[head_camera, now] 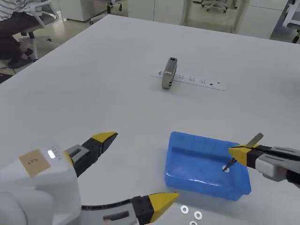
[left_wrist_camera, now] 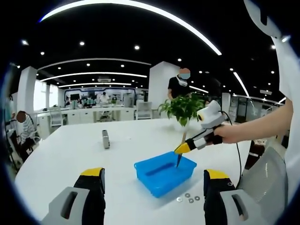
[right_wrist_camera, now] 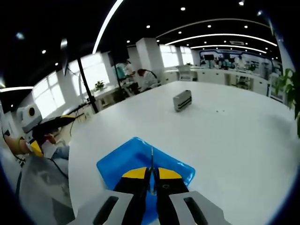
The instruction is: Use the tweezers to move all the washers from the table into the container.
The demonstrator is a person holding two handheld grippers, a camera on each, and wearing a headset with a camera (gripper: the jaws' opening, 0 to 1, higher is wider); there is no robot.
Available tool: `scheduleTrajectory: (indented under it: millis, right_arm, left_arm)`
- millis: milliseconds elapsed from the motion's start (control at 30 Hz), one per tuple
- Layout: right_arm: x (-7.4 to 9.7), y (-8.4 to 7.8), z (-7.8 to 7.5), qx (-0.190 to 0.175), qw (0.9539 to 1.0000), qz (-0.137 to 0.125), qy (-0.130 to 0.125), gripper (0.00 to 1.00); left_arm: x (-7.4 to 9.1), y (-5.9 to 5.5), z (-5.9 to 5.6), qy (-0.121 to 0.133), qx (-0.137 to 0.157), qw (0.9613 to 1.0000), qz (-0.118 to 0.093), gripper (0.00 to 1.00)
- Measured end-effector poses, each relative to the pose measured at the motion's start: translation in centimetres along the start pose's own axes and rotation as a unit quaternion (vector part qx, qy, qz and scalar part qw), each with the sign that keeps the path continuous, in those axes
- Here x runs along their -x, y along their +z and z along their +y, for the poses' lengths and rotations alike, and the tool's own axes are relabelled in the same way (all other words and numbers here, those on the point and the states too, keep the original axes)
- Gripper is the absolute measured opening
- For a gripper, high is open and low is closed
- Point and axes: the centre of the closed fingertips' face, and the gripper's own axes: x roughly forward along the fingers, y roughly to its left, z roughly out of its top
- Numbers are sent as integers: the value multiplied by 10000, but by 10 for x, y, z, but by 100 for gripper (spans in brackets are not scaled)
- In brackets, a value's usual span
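Note:
The blue container (head_camera: 187, 159) sits on the white table, near its front. My right gripper (head_camera: 240, 153) comes in from the right, shut on thin tweezers (head_camera: 229, 165) whose tip points down inside the container, beside a small pale glint. From the right gripper view the tweezers (right_wrist_camera: 151, 161) stick out between the closed yellow jaws of the right gripper (right_wrist_camera: 151, 174), over the container (right_wrist_camera: 117, 164). Three washers (head_camera: 191, 214) lie on the table just in front of the container. My left gripper (head_camera: 136, 168) is open and holds nothing, left of the container. In the left gripper view, the washers (left_wrist_camera: 188, 198) lie beside the container (left_wrist_camera: 159, 180).
A small grey device (head_camera: 169, 72) stands further back on the table, on a flat white strip (head_camera: 199, 81). A seated person and a chair (head_camera: 23, 18) are at the far left beyond the table edge. A potted plant (left_wrist_camera: 183, 108) stands behind the table.

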Motion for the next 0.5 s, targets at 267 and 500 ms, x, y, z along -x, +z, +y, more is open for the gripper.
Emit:
scheduleTrajectory:
  millis: [267, 500]
  right_arm:
    - [-8, -14, -6, 105, 9995, 283, -62, 3]
    - [-11, -19, -6, 135, 9992, 366, -59, 3]
  left_arm:
    - [0, -1, 0, 21, -56, 10000, 39, 87]
    - [0, -2, 0, 16, -86, 9999, 51, 87]
